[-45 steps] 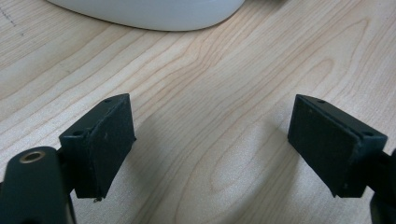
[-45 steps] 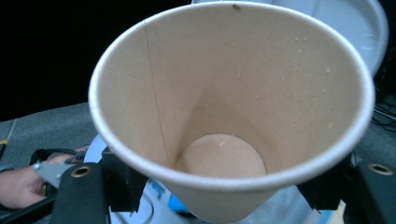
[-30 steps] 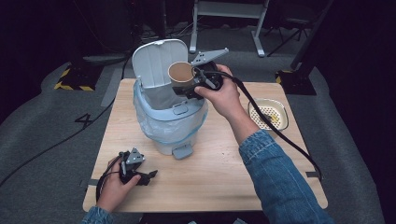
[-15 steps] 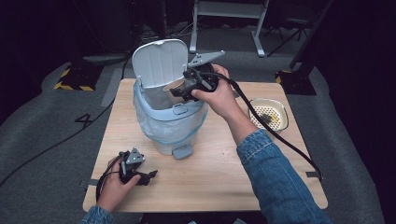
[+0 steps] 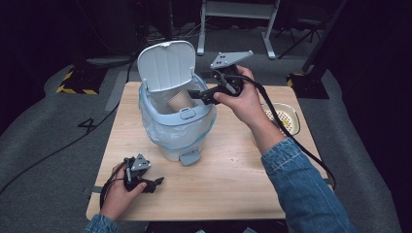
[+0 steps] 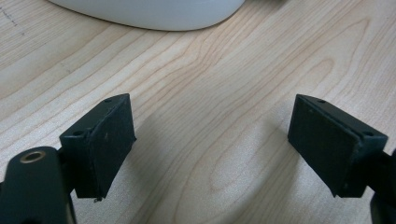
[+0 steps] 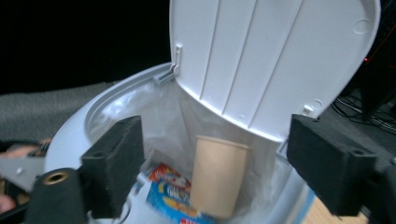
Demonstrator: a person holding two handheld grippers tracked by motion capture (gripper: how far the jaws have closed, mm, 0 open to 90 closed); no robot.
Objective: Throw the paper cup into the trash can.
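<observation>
The paper cup (image 7: 218,179) sits upside down inside the lined bin (image 5: 177,121), leaning on the bag below the raised lid (image 5: 166,65), beside a colourful wrapper (image 7: 169,192). The drop looks done; the sensible move now is to draw back clear of the rim without snagging the liner.

The right hand-held gripper (image 5: 200,95) hovers level at the bin's mouth, its jaws having just opened wide, with nothing between them. The left hand-held gripper (image 5: 145,182) rests on the bench (image 5: 233,174) near the bin's base, jaws spread and empty.
</observation>
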